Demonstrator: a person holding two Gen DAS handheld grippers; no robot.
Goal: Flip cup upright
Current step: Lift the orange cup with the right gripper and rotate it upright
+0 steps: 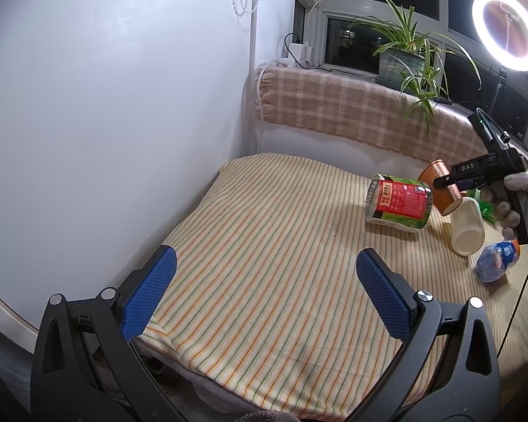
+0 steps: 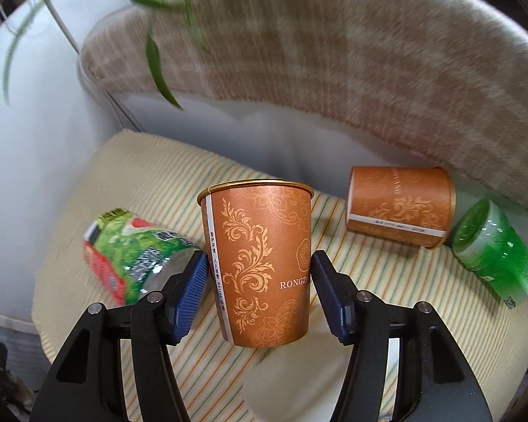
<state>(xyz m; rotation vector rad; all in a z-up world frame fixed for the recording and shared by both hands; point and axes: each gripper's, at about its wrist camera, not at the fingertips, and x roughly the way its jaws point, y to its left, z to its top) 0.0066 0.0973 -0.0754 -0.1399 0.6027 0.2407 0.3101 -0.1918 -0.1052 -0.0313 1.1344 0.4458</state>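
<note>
Right tongs (image 2: 260,274) clamped on the brown cup (image 2: 260,263), rim up, lifted over the striped desk (image 2: 158,183) (near its back edge). Left tongs (image 1: 264,292) gaping, empty.

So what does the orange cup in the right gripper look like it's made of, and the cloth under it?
The orange cup, held between the right gripper jaws, looks like matte printed paper: a vertical side seam, a thin rolled rim and a flat gold floral print. The striped cloth looks like soft woven cotton or a similar fabric, judging by its creases and the way it drapes over the edge.
</note>
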